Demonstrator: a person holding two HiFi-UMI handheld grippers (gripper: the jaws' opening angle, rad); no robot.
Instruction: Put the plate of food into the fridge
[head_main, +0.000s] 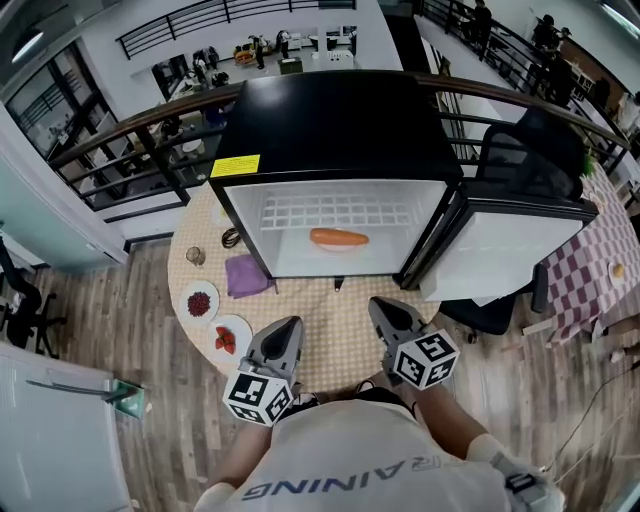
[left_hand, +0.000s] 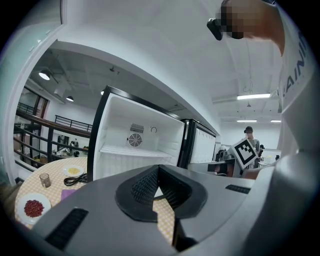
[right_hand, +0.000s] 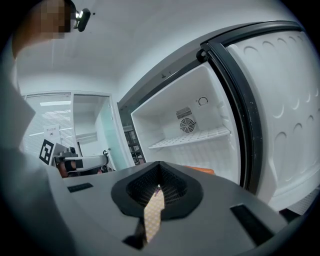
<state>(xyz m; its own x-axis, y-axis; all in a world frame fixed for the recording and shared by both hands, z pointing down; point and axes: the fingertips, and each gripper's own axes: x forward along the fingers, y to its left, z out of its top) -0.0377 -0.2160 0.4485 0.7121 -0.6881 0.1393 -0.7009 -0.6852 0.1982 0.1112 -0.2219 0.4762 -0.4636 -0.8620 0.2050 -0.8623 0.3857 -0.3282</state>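
Round white plate of dark-red food, berries maybe, on tan patterned round table, black fridge open, left gripper and right gripper both closed, empty

Glossy black fridge (smooth white plastic inside), matt wood-plank floor.

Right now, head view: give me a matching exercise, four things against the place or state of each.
Things:
1. carrot
2. purple cloth
3. fridge door
4. yellow label

Places or states:
A. on top of the fridge, at its front left corner
B. swung open to the right
C. inside the fridge
D. on the table, left of the fridge

Pairs: 1-C, 2-D, 3-B, 4-A
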